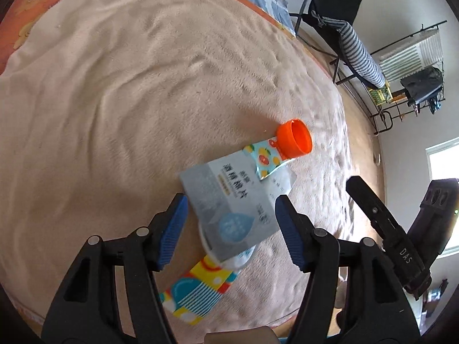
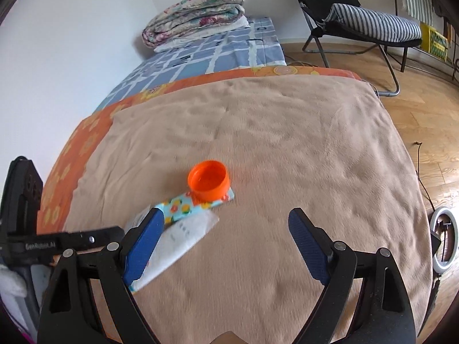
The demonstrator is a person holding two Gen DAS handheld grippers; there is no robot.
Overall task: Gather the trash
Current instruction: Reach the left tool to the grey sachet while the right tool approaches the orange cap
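we read: left gripper (image 1: pixel 231 215) apart, straddling grey wipes box (image 1: pixel 229 200) on beige blanket (image 1: pixel 114 100) | box's long axis runs toward orange cap (image 1: pixel 295 138) | right gripper (image 2: pixel 226 239) apart, farther off

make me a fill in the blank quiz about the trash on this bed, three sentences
The bottle cap lying open side up on the blanket is ____ in colour.
The cap rests partly on a ____-printed wrapper.
The left gripper has its jaws ____ on either side of the grey box.

Missing words: orange; fruit; open
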